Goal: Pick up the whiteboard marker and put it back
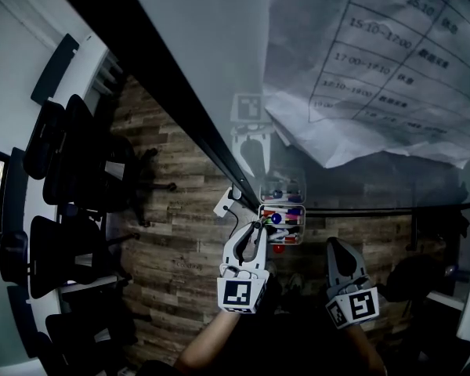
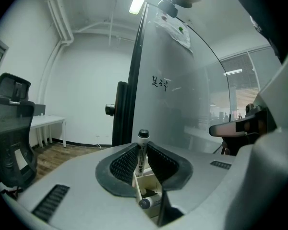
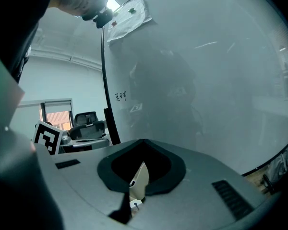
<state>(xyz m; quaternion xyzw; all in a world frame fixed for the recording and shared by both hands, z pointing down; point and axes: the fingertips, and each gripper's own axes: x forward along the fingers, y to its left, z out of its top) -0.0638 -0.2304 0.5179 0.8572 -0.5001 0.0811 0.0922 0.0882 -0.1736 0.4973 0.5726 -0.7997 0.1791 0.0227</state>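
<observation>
Your left hand-held gripper (image 1: pixel 253 233) holds the marker (image 2: pixel 143 145) upright, just beside the clear tray (image 1: pixel 302 210) at the whiteboard's (image 1: pixel 219 53) lower edge.
The marker looks light, stiff and smooth, so it may slip or pivot. The ribbed pads pinch its barrel, cap up, which seems sound. Your right hand-held gripper (image 1: pixel 338 251) is closed, empty.
</observation>
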